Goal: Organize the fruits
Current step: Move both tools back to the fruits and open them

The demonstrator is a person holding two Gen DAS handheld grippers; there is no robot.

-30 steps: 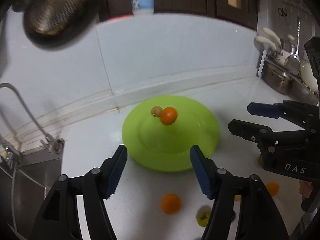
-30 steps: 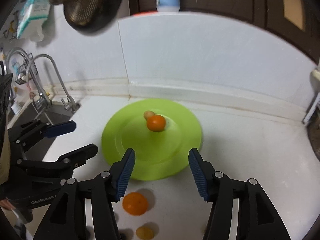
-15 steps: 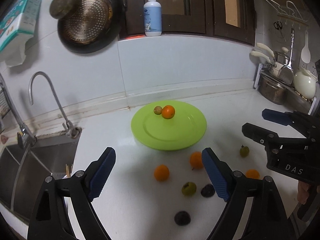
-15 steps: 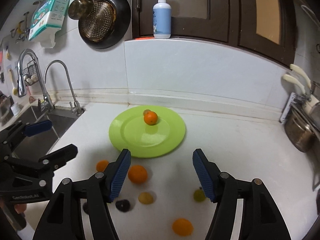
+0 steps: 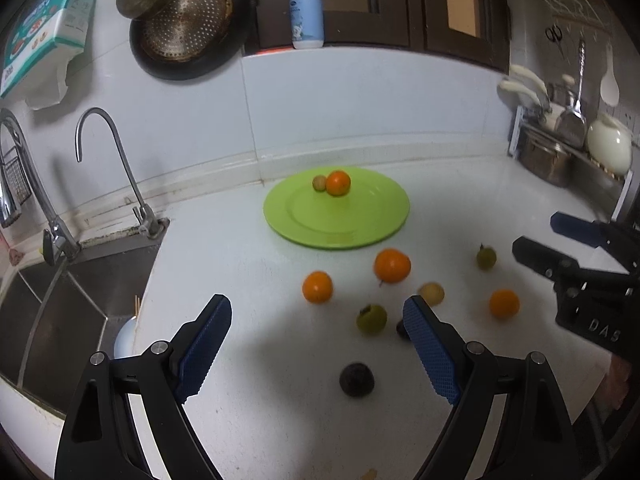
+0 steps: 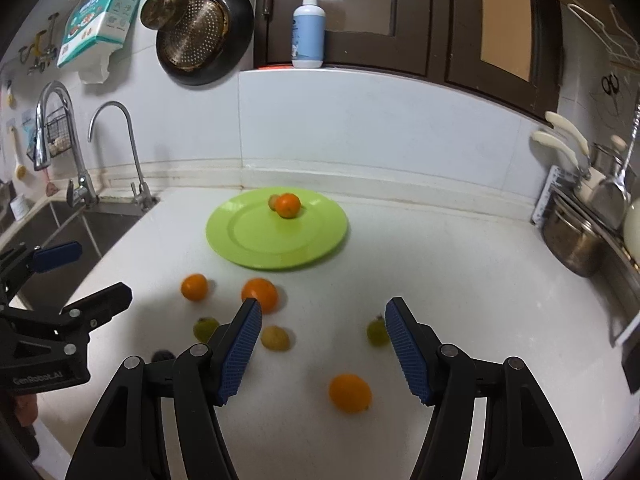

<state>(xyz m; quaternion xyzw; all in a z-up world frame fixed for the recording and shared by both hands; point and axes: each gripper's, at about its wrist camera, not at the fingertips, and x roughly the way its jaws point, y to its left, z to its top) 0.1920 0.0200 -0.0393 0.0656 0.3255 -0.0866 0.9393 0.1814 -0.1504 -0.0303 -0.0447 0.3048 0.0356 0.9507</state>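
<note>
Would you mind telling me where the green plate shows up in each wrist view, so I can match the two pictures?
Left wrist view: the green plate lies just above centre, beyond the loose fruit.
Right wrist view: the green plate lies left of centre, beyond the fruit on the counter.
Shared landmark: the blue soap bottle on the ledge above the plate.

Kitchen clutter around the white tabletop [image 6: 460,272].
Upper left: hanging strainer pan [image 6: 200,28]; top centre: soap bottle [image 6: 308,28]; left: faucet [image 6: 120,144], sink [image 5: 60,312]; right: steel pot [image 6: 572,240].
</note>
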